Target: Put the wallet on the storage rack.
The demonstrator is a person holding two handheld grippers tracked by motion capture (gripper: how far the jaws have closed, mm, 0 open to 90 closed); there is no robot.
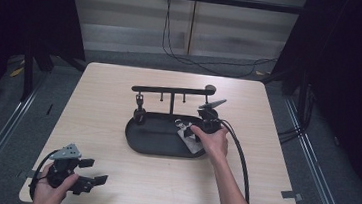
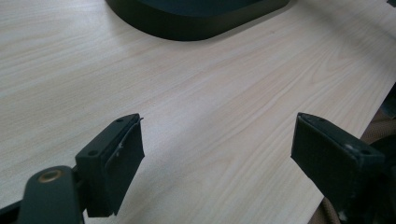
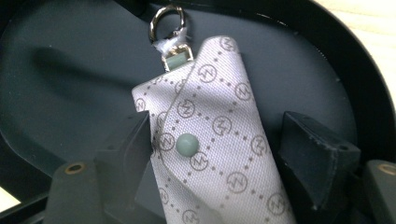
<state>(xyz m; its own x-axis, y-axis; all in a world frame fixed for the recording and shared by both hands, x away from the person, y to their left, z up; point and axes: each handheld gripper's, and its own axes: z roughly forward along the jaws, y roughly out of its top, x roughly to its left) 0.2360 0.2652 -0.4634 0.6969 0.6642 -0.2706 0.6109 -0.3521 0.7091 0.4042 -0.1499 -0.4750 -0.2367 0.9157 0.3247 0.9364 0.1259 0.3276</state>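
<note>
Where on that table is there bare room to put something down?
Bare wood lies between the black tray and the table's left edge, behind the hook rack, and in front of the tray beside the left gripper. The tray's right end is crowded: the patterned key pouch lies there between the right gripper's jaws.

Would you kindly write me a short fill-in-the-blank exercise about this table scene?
1. The grey patterned fabric key pouch lies in the black oval ____.
2. At the pouch's top hangs a silver metal ____.
3. The left gripper hovers over the light wooden ____, its jaws wide apart.
4. The pouch's flap is fastened with a round green ____.

Missing words: tray; ring; table; snap button
</note>
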